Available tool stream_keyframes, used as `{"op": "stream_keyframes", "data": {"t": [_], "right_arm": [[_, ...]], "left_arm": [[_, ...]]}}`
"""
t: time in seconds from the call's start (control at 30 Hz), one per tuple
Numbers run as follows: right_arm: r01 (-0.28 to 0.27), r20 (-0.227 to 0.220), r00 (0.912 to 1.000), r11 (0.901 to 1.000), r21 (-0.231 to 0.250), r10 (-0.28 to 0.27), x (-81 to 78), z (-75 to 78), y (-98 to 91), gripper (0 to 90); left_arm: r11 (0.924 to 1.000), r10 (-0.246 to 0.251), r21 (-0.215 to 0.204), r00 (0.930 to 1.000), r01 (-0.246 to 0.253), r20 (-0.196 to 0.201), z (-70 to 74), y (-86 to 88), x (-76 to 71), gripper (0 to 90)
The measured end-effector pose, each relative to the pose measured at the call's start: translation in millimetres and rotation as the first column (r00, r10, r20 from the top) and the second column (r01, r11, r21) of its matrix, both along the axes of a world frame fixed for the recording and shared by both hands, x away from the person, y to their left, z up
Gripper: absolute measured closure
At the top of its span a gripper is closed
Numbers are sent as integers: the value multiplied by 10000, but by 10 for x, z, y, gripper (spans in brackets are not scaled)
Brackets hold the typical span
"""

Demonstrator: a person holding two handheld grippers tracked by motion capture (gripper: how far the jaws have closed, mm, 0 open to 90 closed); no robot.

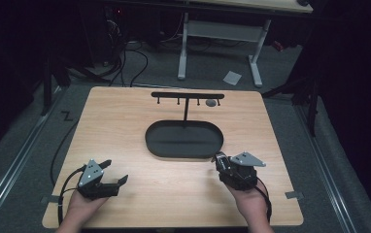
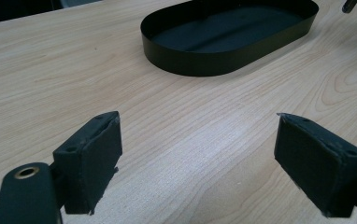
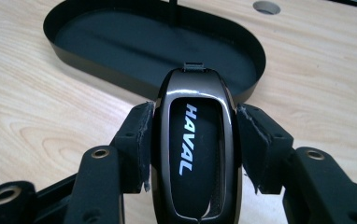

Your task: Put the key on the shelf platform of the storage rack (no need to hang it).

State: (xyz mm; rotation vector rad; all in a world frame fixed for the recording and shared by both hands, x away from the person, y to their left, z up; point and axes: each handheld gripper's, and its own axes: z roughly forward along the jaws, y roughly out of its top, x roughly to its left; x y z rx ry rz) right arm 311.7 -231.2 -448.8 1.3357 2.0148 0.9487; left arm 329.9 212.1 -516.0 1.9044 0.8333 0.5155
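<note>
From the high view, a wooden table [image 1: 125,121] carried a black oval tray [image 1: 155,145] near its middle, and from the tray's far side rose a thin black T-shaped stand [image 1: 187,95] with small hooks along its bar. A person's two forearms came in from the bottom edge. The left gripper [image 1: 117,173] sat low over the near left part of the table, well apart from the tray, with its jaws spread wide and nothing between them. The right gripper [image 1: 219,158] was just beside the tray's near right rim, gripping a small dark object at its tip. In the left gripper view, the two black pads [image 2: 90,158] stood far apart above bare wood, and the oval tray [image 2: 186,63] lay ahead, farther up the table. In the right gripper view, the jaws were clamped on the two sides of a dark glossy car key fob [image 3: 196,140] marked HAVAL, its narrow end pointing toward the tray [image 3: 97,70]. The fob was held above the wood just short of the tray's near rim, and a round hole [image 3: 266,6] in the tabletop showed beyond.
</note>
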Motion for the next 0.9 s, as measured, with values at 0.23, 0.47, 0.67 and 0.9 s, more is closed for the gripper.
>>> {"op": "stream_keyframes", "data": {"t": [0.23,0.47,0.67,0.9], "right_arm": [[-2,142,9999,10000,-61,2,179,116,51,489],[-1,116,9999,9998,-201,4,409,149,136,489],[144,-36,9999,9993,-352,-145,641,121,215,489],[279,-260,9992,9980,-564,-294,901,24,310,489]], "left_arm": [[10000,-6,-24,10000,6,-15,-2,1,4,159],[10000,2,-71,10000,-2,-17,2,10,3,159],[10000,-10,-94,10000,9,-41,2,14,6,159],[9999,-31,-118,10000,31,-59,4,19,4,159]]}}
